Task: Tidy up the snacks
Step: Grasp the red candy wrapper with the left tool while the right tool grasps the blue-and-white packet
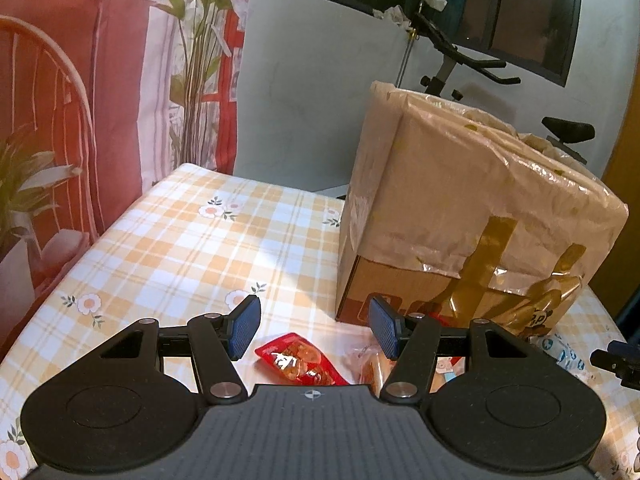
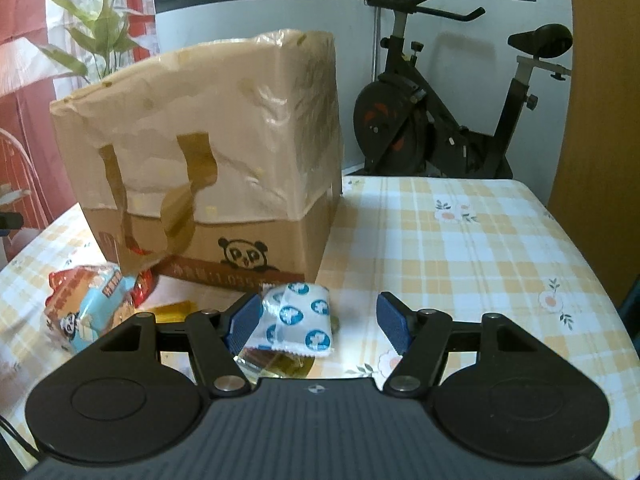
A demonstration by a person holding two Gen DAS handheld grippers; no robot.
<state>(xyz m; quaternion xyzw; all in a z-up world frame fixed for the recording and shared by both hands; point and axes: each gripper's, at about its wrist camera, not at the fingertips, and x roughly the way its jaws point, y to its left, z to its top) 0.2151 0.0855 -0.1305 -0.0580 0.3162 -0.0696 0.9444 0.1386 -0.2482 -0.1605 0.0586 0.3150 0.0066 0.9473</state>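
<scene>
Between the blue pads of the left hand-held gripper [image 1: 314, 330]: nothing gripped, jaws standing wide. Red snack packet [image 1: 301, 360] flat on the checked cloth just past the tips, a bit below the gap, not touching either pad. Orange-ish wrapped snack [image 1: 366, 364] right beside it, partly hidden behind the right-side finger. Prob. lined up for a straight drop onto the red one.

Right hand-held gripper [image 2: 318, 326] also wide, holding nothing. White packet w/ blue dots [image 2: 298, 322] sitting in the gap, crowding the left-side pad — touching or only overlapping in view, can't tell; well clear of the other pad. Gold-ish wrapper [image 2: 276, 362] under/behind it, mostly hidden. Further left, pale-blue bag w/ cartoon print [image 2: 94, 312] plus red pack [image 2: 142, 284] tucked behind.

Snacks all loose in a heap at the foot of the cardboard box [image 2: 248, 240] w/ plastic bag lining draped over its rim — likely the bin for sorting, so pile left close for short carries. Box near mid worktop [image 2: 480, 240]; right half of it bare. Exercise bike [image 2: 440, 120] behind, off the worktop.
</scene>
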